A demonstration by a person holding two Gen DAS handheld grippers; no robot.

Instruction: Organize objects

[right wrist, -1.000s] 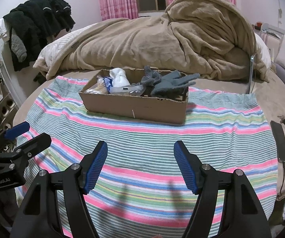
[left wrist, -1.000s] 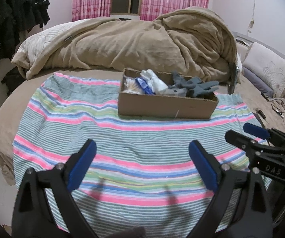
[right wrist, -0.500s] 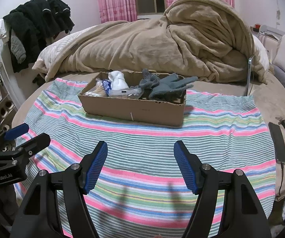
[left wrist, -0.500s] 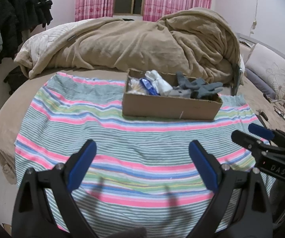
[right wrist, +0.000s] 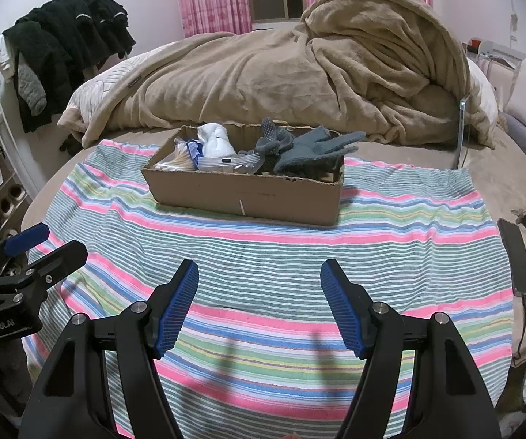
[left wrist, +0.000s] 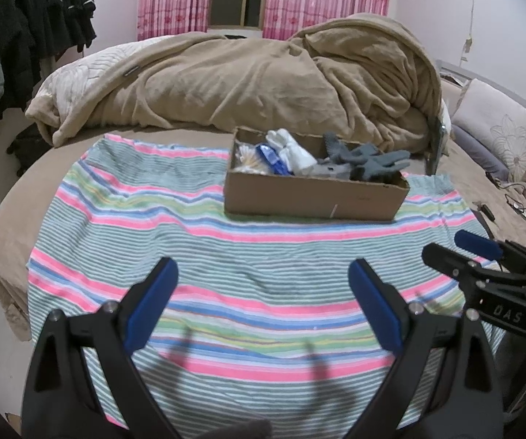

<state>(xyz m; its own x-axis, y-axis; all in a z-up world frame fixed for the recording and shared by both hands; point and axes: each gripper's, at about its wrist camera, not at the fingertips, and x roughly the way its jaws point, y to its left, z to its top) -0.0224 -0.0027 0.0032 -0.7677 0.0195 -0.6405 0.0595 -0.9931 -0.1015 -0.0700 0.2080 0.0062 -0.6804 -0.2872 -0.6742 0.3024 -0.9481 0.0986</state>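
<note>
The cardboard box [left wrist: 316, 197] sits on the far half of the striped cloth [left wrist: 226, 256], which is spread over the bed, just in front of the heaped tan blanket [left wrist: 263, 80]. Packed inside: grey gloves [right wrist: 310, 148] at the right end with fingers poking over the rim, a white rolled cloth [right wrist: 216, 142] near the middle, a blue-and-white packet [left wrist: 271, 157] beside it, and what looks like cotton swabs [right wrist: 178, 161] at the left end.

Both tools are well short of the box and hold nothing. The left gripper [left wrist: 263, 303] has its blue pads spread wide over the near stripes, not touching anything as far as I can see. The right gripper [right wrist: 259, 307] is spread wide too, hovering over the cloth, empty.

Readable text: "DAS" on the right gripper's body in the left wrist view, and "GenRobot.AI" on the left gripper's body in the right wrist view.

Off the cloth's right edge, a dark phone [right wrist: 517, 256] lies on the bed.
</note>
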